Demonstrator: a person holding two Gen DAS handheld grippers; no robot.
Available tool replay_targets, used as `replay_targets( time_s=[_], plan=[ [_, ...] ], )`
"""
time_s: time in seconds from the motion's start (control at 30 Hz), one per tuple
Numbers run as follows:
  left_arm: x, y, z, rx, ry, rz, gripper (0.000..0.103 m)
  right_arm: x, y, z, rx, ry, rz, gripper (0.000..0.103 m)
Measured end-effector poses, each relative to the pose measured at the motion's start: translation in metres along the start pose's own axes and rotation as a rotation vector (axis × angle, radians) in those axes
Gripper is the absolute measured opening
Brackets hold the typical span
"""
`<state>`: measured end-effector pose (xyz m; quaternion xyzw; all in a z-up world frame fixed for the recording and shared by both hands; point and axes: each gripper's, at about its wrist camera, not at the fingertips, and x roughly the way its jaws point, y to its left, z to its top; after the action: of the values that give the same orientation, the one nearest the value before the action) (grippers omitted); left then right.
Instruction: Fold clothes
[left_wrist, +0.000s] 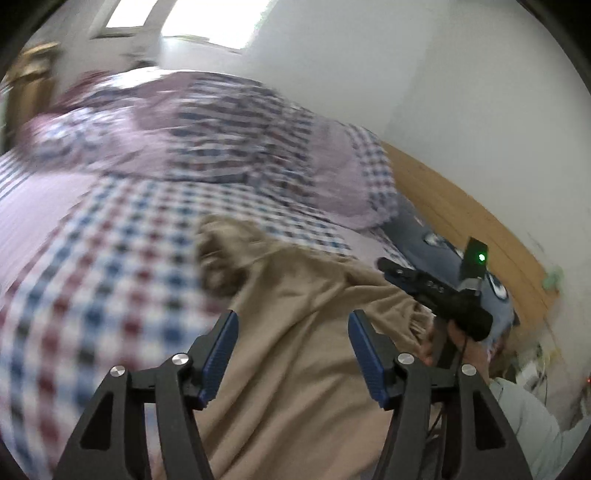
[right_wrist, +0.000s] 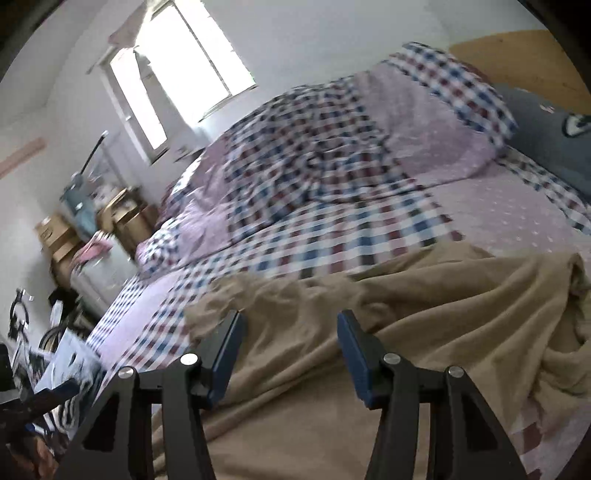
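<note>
A tan garment (left_wrist: 295, 350) lies spread and wrinkled on the checked bed sheet (left_wrist: 110, 258). My left gripper (left_wrist: 291, 321) hangs open just above the cloth, with nothing between its blue pads (left_wrist: 221, 354). In the right wrist view the same tan garment (right_wrist: 388, 332) covers the near part of the bed. My right gripper (right_wrist: 290, 321) is open over its near edge, holding nothing. The left wrist view also shows the right gripper's black body (left_wrist: 439, 295) in a hand (left_wrist: 461, 339) at the garment's right side; its fingers are hidden there.
A rumpled checked and pink quilt (right_wrist: 314, 155) is heaped at the far side of the bed. A grey-blue pillow (right_wrist: 554, 133) lies by the wooden headboard (right_wrist: 517, 62). Left of the bed stand wooden furniture (right_wrist: 125, 218) and clutter (right_wrist: 55, 350). White walls and a window (right_wrist: 192, 62) lie behind.
</note>
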<state>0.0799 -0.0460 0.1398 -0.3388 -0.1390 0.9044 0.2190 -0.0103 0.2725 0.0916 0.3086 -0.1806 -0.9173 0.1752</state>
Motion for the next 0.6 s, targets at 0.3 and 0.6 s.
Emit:
replay_targets(
  time_s=[0.3, 0.6],
  plan=[
    [0.146, -0.016, 0.049, 0.234, 0.170, 0.119, 0.067, -0.015, -0.062, 0.018, 0.151, -0.071, -0.077, 0.057],
    [0.250, 0.018, 0.057, 0.290, 0.346, 0.372, 0.010, -0.022, -0.091, 0.024, 0.233, -0.093, -0.109, 0.056]
  ],
)
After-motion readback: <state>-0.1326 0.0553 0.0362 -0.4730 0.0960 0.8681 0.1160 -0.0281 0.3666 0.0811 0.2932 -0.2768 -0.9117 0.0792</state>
